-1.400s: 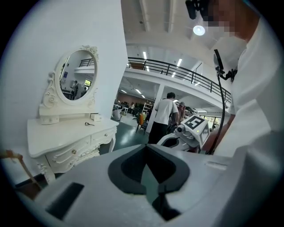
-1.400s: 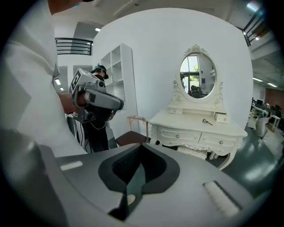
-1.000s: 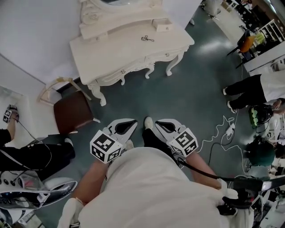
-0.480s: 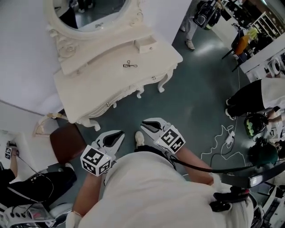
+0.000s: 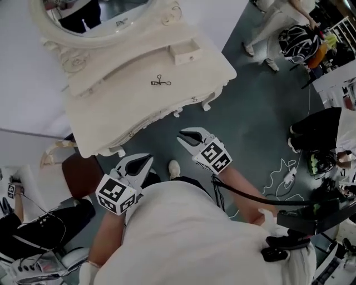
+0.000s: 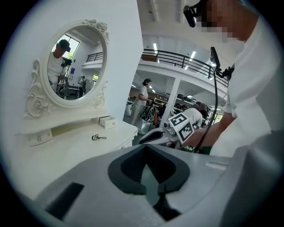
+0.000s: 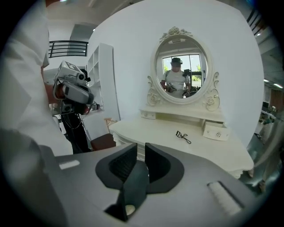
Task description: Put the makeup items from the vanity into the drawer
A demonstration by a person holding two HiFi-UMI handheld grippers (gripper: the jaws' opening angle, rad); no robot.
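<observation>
On the cream-painted vanity surface [image 5: 128,106], scalloped and carved along its edge, lies one thin black eyelash curler [image 5: 160,83]. Its long axis runs roughly along the front edge, near the back shelf. That shelf carries two small box drawers [image 7: 215,131] beneath one oval mirror [image 5: 100,14]. Both grippers hang well short of it, empty: left gripper [image 5: 139,165] jaws wide, right gripper [image 5: 190,136] jaws narrowly apart.

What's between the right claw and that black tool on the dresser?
In the head view, only floor and bare vanity top separate right claw from eyelash curler.
</observation>
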